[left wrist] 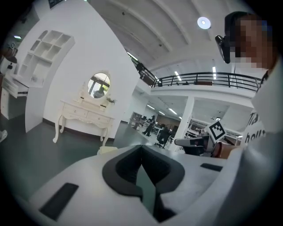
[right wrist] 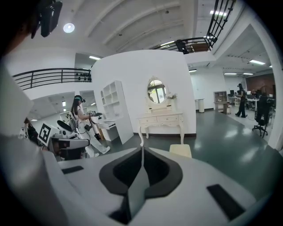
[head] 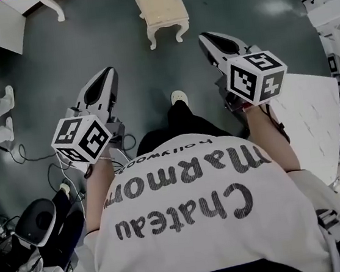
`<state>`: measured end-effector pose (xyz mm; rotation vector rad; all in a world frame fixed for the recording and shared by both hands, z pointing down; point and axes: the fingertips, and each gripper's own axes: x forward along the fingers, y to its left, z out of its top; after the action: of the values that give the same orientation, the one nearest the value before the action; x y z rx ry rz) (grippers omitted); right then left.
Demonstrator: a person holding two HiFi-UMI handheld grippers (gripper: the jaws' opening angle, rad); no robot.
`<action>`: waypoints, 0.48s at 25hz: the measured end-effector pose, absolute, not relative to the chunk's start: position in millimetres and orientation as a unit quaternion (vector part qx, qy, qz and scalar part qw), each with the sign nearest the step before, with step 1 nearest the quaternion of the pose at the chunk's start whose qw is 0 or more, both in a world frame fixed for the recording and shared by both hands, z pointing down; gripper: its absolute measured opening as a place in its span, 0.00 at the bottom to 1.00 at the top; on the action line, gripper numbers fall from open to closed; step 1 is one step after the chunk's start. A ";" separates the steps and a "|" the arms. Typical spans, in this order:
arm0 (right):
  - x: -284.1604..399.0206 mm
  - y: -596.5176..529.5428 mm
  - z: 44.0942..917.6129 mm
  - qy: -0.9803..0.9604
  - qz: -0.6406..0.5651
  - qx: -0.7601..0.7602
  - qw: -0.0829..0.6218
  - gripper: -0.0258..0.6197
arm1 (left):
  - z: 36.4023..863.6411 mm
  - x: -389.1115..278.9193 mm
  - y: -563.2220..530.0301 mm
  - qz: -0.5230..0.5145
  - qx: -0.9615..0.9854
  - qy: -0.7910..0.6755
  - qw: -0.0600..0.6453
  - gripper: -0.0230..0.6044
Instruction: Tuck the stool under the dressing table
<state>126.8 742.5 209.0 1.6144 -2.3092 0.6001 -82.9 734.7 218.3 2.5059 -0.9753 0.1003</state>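
Note:
The cream stool (head: pixel 162 7) stands on the dark floor ahead of me, apart from both grippers. Only its top pokes out over the jaws in the left gripper view (left wrist: pixel 107 150) and the right gripper view (right wrist: pixel 180 150). Further back, against a curved white wall, stands the cream dressing table (right wrist: pixel 161 120) with its oval mirror (left wrist: pixel 99 85). My left gripper (head: pixel 101 85) is shut and holds nothing. My right gripper (head: pixel 207 38) is also shut and empty, and it points toward the stool.
A white shelf unit (right wrist: pixel 112 108) stands left of the dressing table. Another person (right wrist: pixel 82 121) stands at the left. A white panel (head: pixel 309 121) lies at my right. Cables and equipment (head: pixel 39 222) crowd the floor at lower left.

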 end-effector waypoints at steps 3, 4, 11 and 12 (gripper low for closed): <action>120.2 682.2 216.9 -0.807 0.206 0.536 0.138 0.09 | 222.3 -74.0 680.4 0.046 0.909 -0.351 0.219 0.07; 124.0 662.7 220.0 -0.808 0.208 0.533 0.139 0.09 | 223.7 -67.3 663.5 0.052 0.910 -0.350 0.215 0.07; 172.6 555.3 210.4 -0.829 0.198 0.510 0.115 0.09 | 213.0 -20.9 578.4 0.034 0.911 -0.365 0.188 0.07; 180.1 544.2 210.0 -0.833 0.200 0.504 0.109 0.09 | 213.4 -15.6 572.0 0.031 0.910 -0.370 0.187 0.07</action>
<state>180.1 544.2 210.0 1.4832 -2.4488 0.5874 -15.6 572.0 213.4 2.5600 -1.0409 0.0872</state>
